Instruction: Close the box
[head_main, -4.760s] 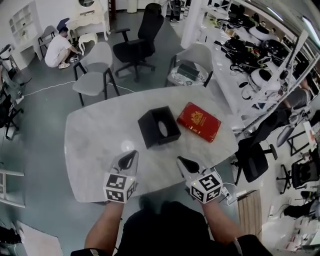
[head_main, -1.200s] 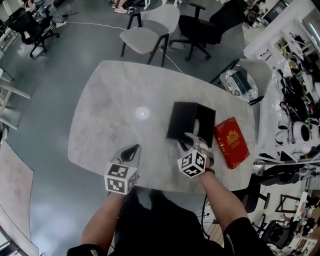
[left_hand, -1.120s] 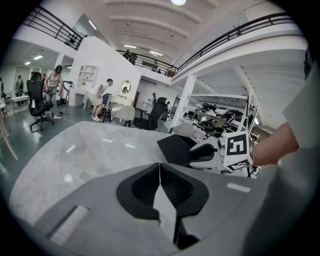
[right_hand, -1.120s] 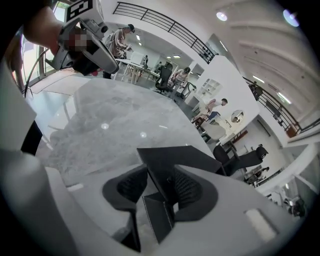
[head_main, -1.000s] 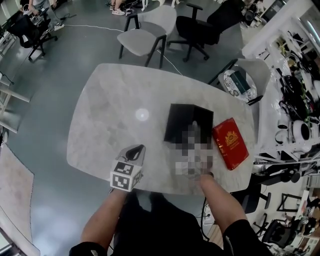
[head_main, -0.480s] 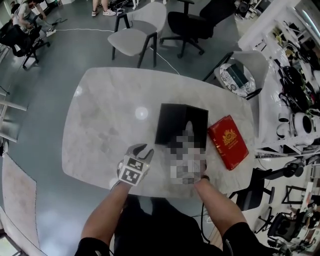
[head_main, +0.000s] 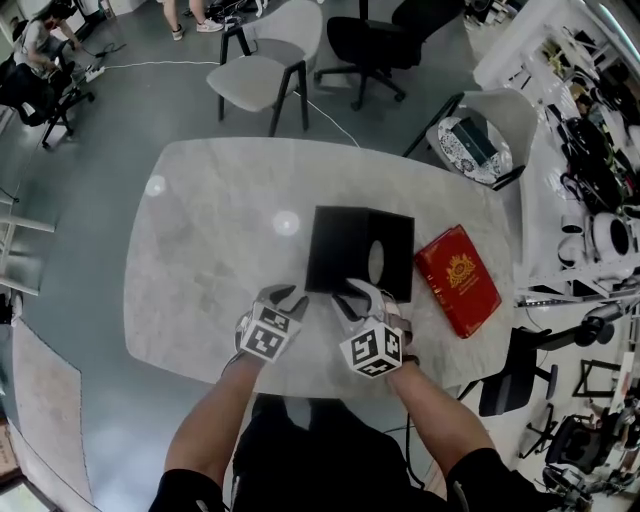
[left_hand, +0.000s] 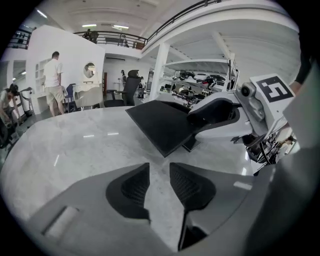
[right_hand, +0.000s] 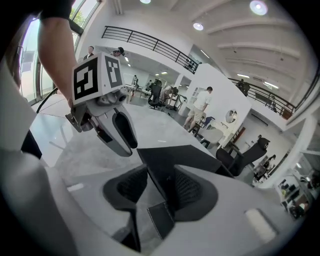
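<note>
A black box (head_main: 358, 252) stands on the marble table (head_main: 200, 230), and its flat lid flap (left_hand: 162, 125) is raised at a slant. My right gripper (head_main: 352, 292) is at the box's near edge. Its jaws are shut on the flap's edge (right_hand: 159, 160), with the flap's folded tongue (right_hand: 161, 221) deeper between them. My left gripper (head_main: 283, 296) hovers low over the table just left of the box, apart from it. Its jaws have just been opening and hold nothing (left_hand: 159, 167). The right gripper view shows the left gripper (right_hand: 117, 130) close by.
A red box with a gold crest (head_main: 457, 279) lies right of the black box. Grey chairs (head_main: 262, 60) (head_main: 480, 140) and a black office chair (head_main: 385, 35) stand beyond the table's far side. People are in the background.
My left gripper has moved right and down toward the box, and its jaws went from shut to open. My right gripper has stayed on the flap.
</note>
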